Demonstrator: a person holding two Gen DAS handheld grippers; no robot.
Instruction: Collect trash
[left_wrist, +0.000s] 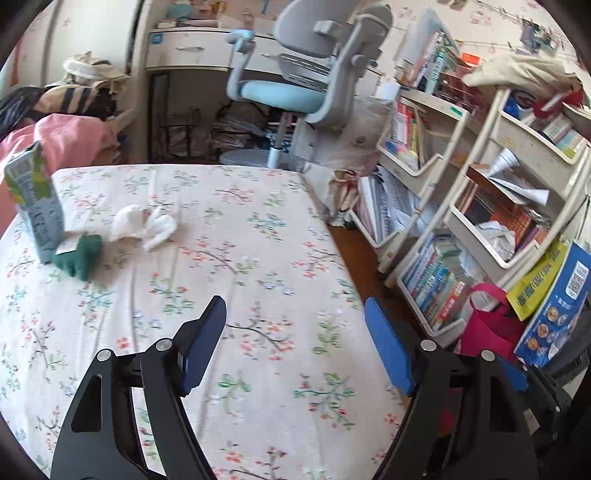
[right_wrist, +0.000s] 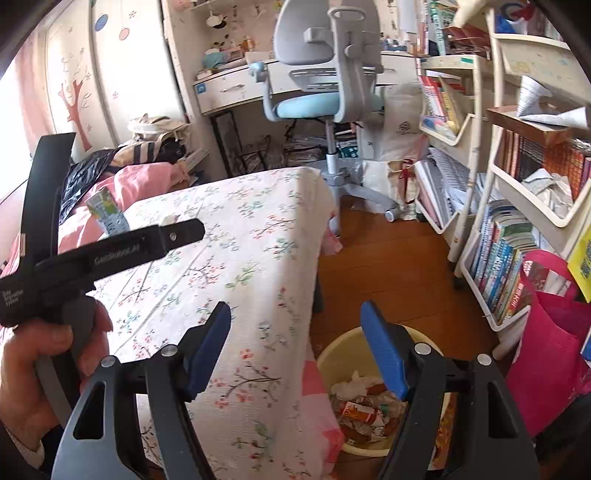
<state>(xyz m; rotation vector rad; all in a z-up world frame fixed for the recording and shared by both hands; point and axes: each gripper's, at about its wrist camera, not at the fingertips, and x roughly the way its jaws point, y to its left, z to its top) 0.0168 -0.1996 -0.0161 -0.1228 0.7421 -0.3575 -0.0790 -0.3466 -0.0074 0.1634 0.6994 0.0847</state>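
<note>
so we're partway through the trash run, judging by the yellow bin (right_wrist: 384, 373) on the wooden floor just beside the bed (left_wrist: 258, 258), which already has crumpled paper and wrappers in it. our right gripper (right_wrist: 295, 343) hangs right over that bin with its blue jaws spread wide and nothing between them, so that one's empty. our left gripper (left_wrist: 295, 332) is over the flowery sheet, jaws also wide apart and empty. what's left, as far as we can see: a crumpled white tissue wad (left_wrist: 144, 227) sitting on the bed toward the far left, and right next to it a green crumpled thing (left_wrist: 79, 254), touching or nearly touching an upright drink carton (left_wrist: 35, 206). can't say for sure if the green thing is trash or something else, too blurry. the carton looks like trash to us but that's a guess. in the right wrist view you can also see our left hand (right_wrist: 48, 354) holding its gripper handle, with the carton peeking out behind it. so we'd call it roughly midway, three candidates still on the bed, and the left gripper is the closer one to them.
</note>
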